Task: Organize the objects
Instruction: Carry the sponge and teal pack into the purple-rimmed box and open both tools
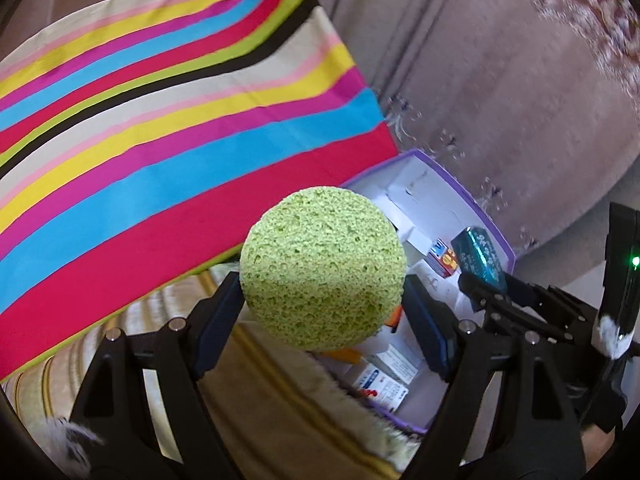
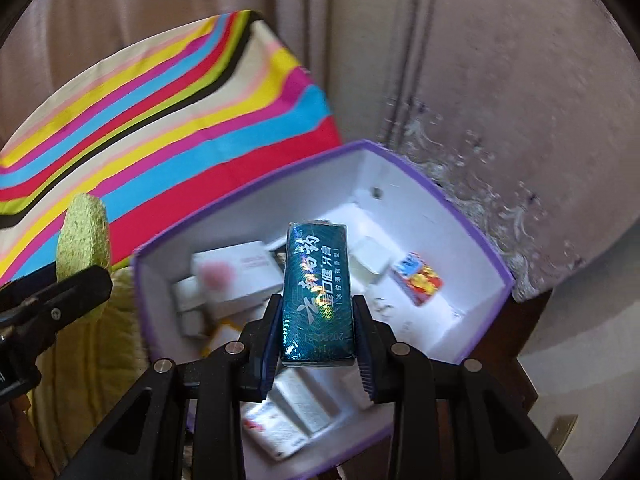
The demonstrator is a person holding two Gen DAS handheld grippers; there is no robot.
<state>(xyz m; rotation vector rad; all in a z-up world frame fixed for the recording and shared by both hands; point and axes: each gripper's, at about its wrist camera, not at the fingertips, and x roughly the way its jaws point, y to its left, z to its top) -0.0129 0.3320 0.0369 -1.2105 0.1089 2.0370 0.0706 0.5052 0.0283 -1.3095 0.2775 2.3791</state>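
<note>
The left gripper [image 1: 322, 304] has its jaws spread wide around a green sponge ball [image 1: 323, 267], the right gripper [image 2: 316, 334] clamps a teal toothpaste box [image 2: 317, 294] narrowly, both poised over the purple-rimmed box [image 2: 472, 232], apparently for dropping in among the cartons

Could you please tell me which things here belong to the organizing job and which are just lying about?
Job: green sponge ball in the left gripper; teal carton in the right gripper; purple box holding small cartons.
Lying about: striped cloth; curtain.
</note>
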